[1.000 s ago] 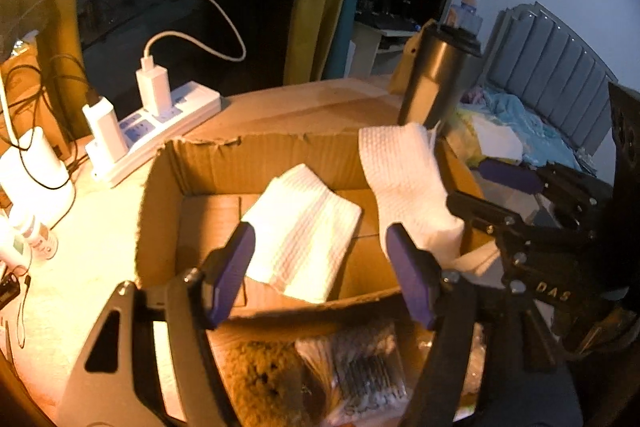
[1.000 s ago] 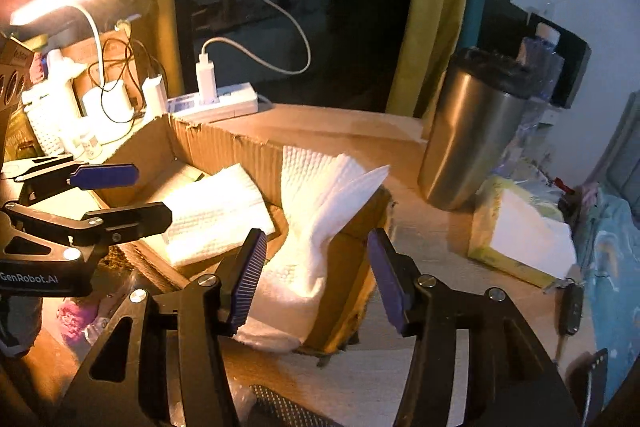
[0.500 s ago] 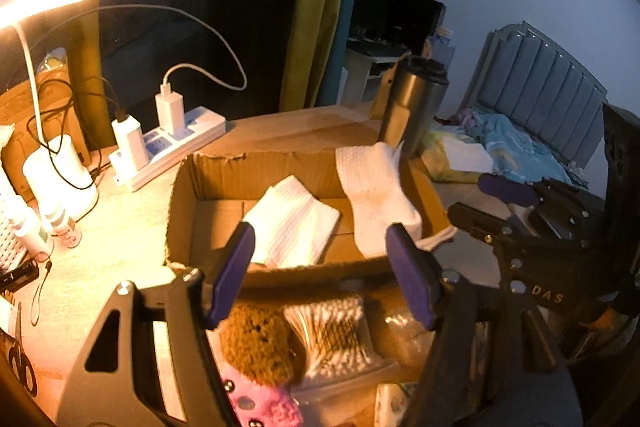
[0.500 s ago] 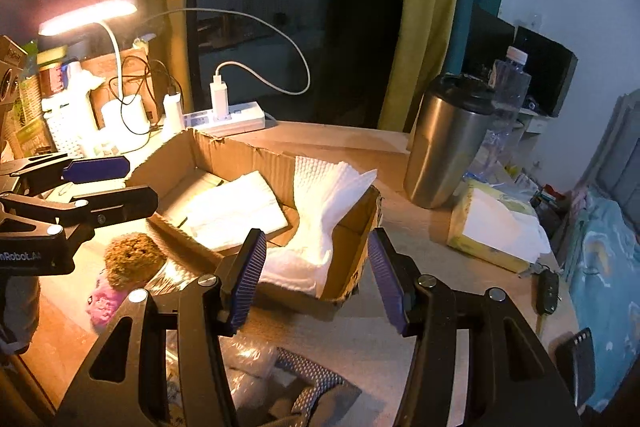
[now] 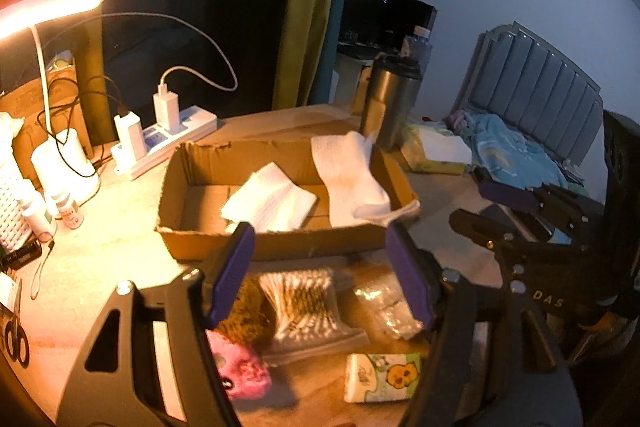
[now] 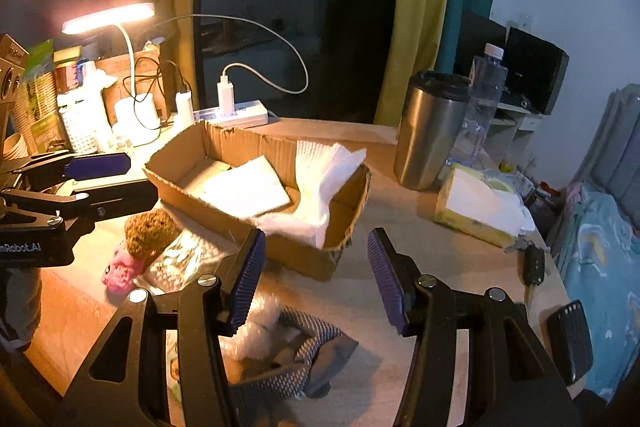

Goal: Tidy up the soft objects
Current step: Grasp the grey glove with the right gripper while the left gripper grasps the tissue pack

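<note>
A shallow cardboard box [image 5: 276, 241] [image 6: 320, 259] sits mid-table. A folded white cloth [image 5: 272, 203] [image 6: 244, 189] lies flat in it. A second white cloth [image 5: 352, 183] [image 6: 320, 179] drapes over its right rim. In front of the box lie a brown sponge [image 5: 244, 319] [image 6: 150, 231], a pink plush item [image 5: 240, 367] [image 6: 120, 269], a bag of cotton swabs [image 5: 304, 303], a clear plastic packet [image 5: 384, 303] and a tissue pack [image 5: 384, 371]. My left gripper [image 5: 320, 275] is open and empty above these. My right gripper [image 6: 316, 279] is open and empty, right of the box's front corner, above a grey patterned fabric [image 6: 296, 355].
A steel tumbler [image 6: 432, 135], a water bottle [image 6: 480, 107] and a yellow tissue box [image 6: 476, 207] stand right of the box. A power strip with chargers [image 5: 160, 135] and a lit desk lamp [image 6: 108, 13] are at the back left. Keys [image 6: 532, 263] lie near the right edge.
Both grippers have pulled back and up from the box. More of the table in front has come into view. The cloth stays draped over the box rim.
</note>
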`<action>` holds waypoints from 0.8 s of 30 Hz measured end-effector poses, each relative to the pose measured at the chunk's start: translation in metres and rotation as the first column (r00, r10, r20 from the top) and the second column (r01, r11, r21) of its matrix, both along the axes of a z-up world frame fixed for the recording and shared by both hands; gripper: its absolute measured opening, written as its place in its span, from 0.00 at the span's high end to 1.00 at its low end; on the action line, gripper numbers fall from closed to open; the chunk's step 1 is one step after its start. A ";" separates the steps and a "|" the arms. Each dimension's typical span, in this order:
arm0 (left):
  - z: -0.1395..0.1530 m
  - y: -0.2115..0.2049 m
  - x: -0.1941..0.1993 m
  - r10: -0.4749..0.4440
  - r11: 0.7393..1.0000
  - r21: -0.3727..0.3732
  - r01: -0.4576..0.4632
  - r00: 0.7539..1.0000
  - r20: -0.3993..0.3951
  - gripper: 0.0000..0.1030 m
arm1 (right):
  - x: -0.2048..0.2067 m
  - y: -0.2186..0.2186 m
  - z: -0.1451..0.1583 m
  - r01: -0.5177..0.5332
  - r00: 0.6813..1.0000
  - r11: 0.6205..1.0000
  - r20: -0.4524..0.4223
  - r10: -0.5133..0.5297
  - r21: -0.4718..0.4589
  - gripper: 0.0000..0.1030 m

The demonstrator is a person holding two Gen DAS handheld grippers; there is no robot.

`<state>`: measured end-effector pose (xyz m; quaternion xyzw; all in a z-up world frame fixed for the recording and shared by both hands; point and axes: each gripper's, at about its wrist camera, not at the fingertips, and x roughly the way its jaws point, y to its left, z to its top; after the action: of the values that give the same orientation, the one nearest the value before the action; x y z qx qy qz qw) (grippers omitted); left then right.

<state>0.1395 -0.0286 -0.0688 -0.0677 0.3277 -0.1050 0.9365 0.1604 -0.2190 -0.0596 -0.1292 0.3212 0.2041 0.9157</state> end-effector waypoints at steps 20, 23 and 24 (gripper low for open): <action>-0.035 -0.050 -0.034 0.013 0.999 0.043 -0.010 0.999 -0.047 0.33 | -0.037 -0.057 -0.044 0.013 0.998 0.999 -0.069 -0.010 0.050 0.46; -0.045 -0.052 -0.037 0.029 0.999 0.045 -0.026 0.998 -0.063 0.33 | -0.040 -0.061 -0.051 0.000 0.997 0.999 -0.082 0.005 0.053 0.46; -0.048 -0.053 -0.037 0.030 0.998 0.048 -0.027 0.997 -0.070 0.33 | -0.040 -0.063 -0.054 -0.003 0.996 0.998 -0.086 0.008 0.056 0.46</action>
<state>0.1020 -0.0818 -0.1166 -0.0541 0.3617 -0.0813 0.9271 0.1199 -0.2822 -0.1132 -0.0954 0.3542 0.2210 0.9037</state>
